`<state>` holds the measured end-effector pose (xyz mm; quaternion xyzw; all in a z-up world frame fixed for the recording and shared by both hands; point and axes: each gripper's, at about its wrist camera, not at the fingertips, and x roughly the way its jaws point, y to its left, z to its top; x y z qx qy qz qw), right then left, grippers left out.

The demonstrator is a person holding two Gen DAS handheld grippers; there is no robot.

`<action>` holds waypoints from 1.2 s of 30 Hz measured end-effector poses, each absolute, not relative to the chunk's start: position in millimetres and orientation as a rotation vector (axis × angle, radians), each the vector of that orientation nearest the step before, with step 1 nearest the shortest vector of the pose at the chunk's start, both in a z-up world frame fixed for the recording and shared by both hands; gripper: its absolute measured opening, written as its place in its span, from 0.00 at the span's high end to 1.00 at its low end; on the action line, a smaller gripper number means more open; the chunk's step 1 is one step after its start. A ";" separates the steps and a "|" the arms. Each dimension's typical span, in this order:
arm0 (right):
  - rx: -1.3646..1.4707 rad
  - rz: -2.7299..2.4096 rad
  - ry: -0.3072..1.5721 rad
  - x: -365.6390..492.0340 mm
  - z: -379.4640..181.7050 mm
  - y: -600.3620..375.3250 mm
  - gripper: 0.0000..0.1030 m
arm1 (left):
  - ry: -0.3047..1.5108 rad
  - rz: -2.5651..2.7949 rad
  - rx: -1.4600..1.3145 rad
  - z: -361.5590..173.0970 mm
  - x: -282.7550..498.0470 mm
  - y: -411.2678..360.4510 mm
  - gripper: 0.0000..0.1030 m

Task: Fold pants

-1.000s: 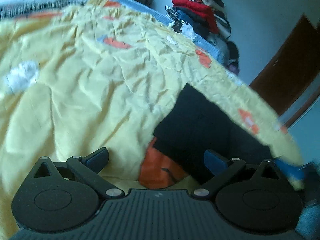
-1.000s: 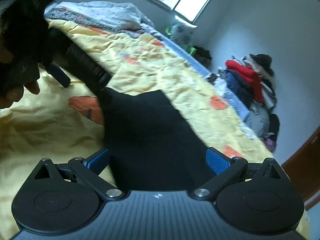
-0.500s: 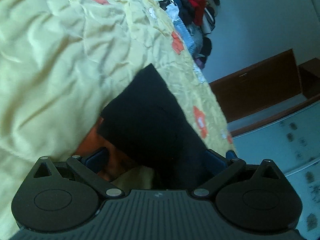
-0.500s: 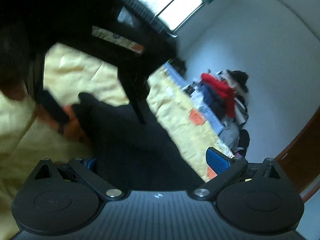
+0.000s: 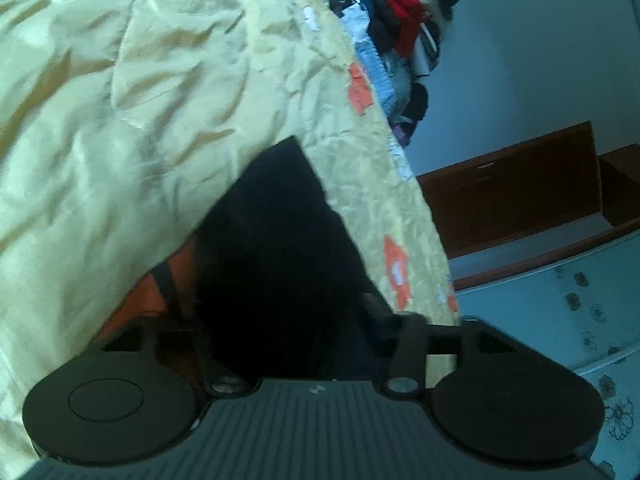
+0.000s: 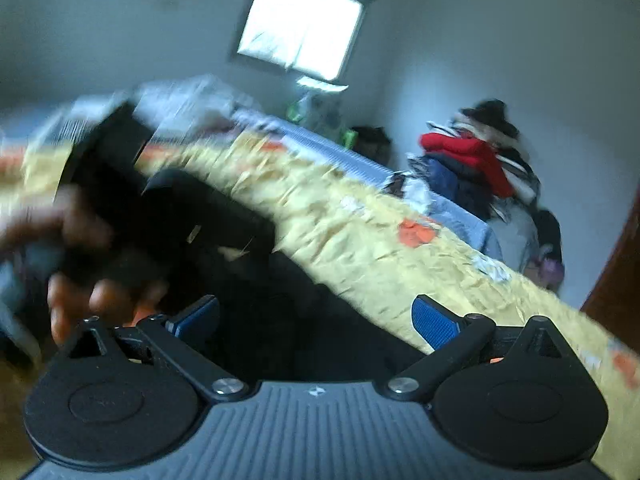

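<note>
Black pants (image 5: 276, 232) lie folded on the yellow bedspread (image 5: 120, 120), partly over an orange patch (image 5: 132, 300). My left gripper (image 5: 276, 304) has the near edge of the pants between its jaws, which are closing. Its pads are lost in the dark cloth, so contact is unclear. In the right wrist view the pants (image 6: 288, 300) run under my right gripper (image 6: 314, 320), which is open, with both blue pads (image 6: 434, 322) bare. A person's hand (image 6: 80, 292) with the left gripper's black body (image 6: 104, 184) shows blurred at the left.
The bed's edge (image 5: 420, 240) drops to a pale floor and brown wooden furniture (image 5: 520, 188). A pile of clothes (image 6: 480, 160) with a red garment stands at the wall. Bedding (image 6: 180, 96) is heaped at the bed's head under a window (image 6: 300, 24).
My left gripper moved in over the pants' near edge, rolled, and its jaws drew inward from wide open. The right view tipped up and rolled, while the hand with the left gripper swept across it.
</note>
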<state>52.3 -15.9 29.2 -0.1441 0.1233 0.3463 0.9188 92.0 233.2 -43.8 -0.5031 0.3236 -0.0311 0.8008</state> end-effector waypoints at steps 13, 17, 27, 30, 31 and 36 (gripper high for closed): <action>-0.282 0.762 0.493 106.9 -7.7 3.7 0.56 | 0.527 0.043 -0.512 5.8 61.9 161.8 0.86; -0.182 0.782 0.434 97.5 9.0 -17.6 0.56 | 0.456 0.004 -0.401 33.1 51.0 127.6 0.86; 0.124 0.753 0.357 89.8 30.0 -148.2 0.56 | 0.390 -0.158 -0.212 68.8 51.3 9.4 0.85; 0.164 0.709 0.367 87.0 25.9 -189.4 0.55 | 0.399 -0.208 -0.179 67.2 56.5 -28.2 0.85; 0.173 0.697 0.369 85.3 24.1 -202.5 0.55 | 0.401 -0.221 -0.164 65.0 57.5 -39.5 0.85; 0.214 0.639 0.392 78.8 9.0 -258.6 0.55 | 0.412 -0.284 -0.064 52.0 63.0 -99.0 0.84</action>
